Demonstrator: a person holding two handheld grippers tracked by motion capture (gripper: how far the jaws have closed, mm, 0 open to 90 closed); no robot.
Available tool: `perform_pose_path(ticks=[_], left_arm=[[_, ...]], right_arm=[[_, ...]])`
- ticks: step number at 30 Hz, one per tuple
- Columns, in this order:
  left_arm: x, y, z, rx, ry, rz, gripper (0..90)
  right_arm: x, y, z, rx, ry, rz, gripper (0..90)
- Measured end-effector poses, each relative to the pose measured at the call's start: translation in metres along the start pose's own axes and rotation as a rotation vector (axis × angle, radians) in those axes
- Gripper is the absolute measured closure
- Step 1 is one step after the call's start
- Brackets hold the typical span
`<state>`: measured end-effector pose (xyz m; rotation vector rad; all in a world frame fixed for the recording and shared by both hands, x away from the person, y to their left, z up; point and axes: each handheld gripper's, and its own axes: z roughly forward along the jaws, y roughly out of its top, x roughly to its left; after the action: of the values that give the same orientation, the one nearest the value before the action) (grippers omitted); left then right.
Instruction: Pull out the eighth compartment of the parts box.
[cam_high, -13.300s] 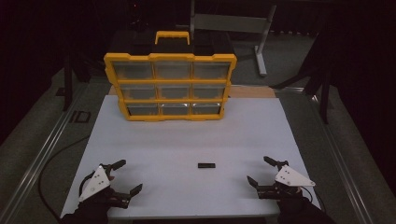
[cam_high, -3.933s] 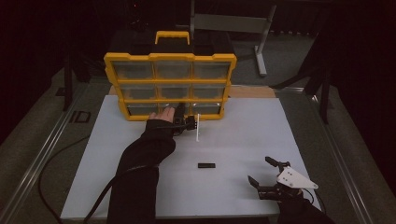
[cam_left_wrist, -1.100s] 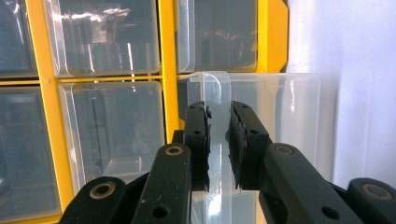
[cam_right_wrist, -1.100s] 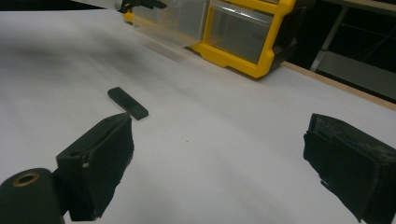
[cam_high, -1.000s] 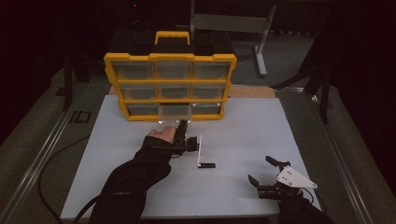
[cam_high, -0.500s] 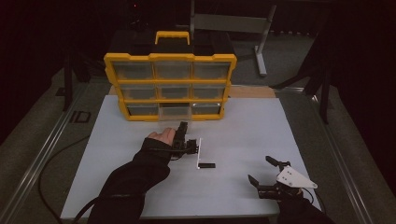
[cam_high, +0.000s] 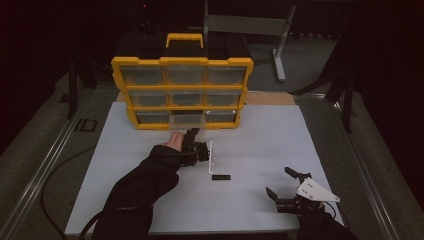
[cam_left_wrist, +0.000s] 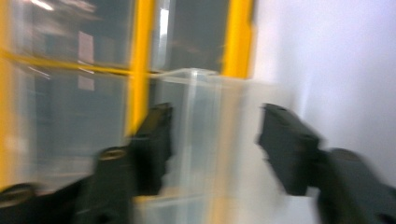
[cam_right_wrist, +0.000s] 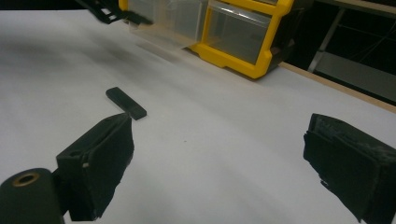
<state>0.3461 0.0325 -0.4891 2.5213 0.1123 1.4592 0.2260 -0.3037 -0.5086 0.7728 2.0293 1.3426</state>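
A: 1 clear drawer (cam_high: 186, 120) is what we are working on. It sits in the middle of the bottom row of the yellow organizer (cam_high: 182, 62), drawn a little way out over the white table (cam_high: 280, 135).

B: And our left gripper (cam_high: 191, 134)? Its own view is blurred, but there the jaws stand spread on either side of the drawer's front, apart from its plastic. They have just been opening, so we read this as letting go, with the drawer front between them but not pinched.

A: Agreed. The right gripper (cam_high: 278, 181) rests near the table's front right corner, its 2 jaws wide apart with nothing between them. The small black piece (cam_high: 221, 177) lies flat on the table between the 2 grippers, touching neither.

B: How will the drawer handle, do we think?

A: Light, we judge, and stiff, with thin hard walls. Smooth plastic like that is likely slippery under our pads and could crack if we squeeze hard. We would take it by the front lip, in the middle, and pull straight so it does not jam in its slot.

B: And the black piece looks thin, rigid and light. We would pinch it across its narrow sides, close to the table.
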Motion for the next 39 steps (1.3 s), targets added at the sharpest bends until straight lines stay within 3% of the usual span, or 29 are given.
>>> perform_pose_path(ticks=[4,11,12,15,16,18,21,27,39], left_arm=[[0.016,-0.008,-0.004,-0.065,-0.150,-0.231,18.7],[0.036,-0.029,-0.009,-0.162,-0.313,-0.545,2.0],[0.039,-0.033,-0.010,-0.184,-0.361,-0.577,1.2],[0.043,-0.043,-0.014,-0.248,-0.418,-0.664,0.0],[0.043,-0.046,-0.015,-0.267,-0.420,-0.695,0.0],[0.046,-0.051,-0.018,-0.310,-0.469,-0.751,0.0],[0.048,-0.057,-0.022,-0.361,-0.504,-0.799,0.0],[0.046,-0.066,-0.034,-0.431,-0.525,-0.837,0.0],[0.034,-0.079,-0.054,-0.482,-0.545,-0.873,0.0]], right_arm=[[0.000,0.000,0.000,0.000,0.001,0.006,8.2],[0.000,0.000,0.000,0.000,-0.003,0.003,8.3],[0.000,0.000,0.000,0.001,-0.004,-0.001,8.3],[0.000,0.000,0.001,0.004,-0.004,-0.001,8.3],[0.000,0.000,0.001,0.004,-0.005,-0.001,8.3],[0.000,0.000,0.000,0.001,-0.011,0.003,8.3],[0.000,0.000,0.000,0.004,-0.011,-0.003,8.3],[0.000,0.000,0.001,0.007,-0.009,0.000,8.3],[0.001,0.000,0.001,0.012,-0.009,-0.005,8.3]])
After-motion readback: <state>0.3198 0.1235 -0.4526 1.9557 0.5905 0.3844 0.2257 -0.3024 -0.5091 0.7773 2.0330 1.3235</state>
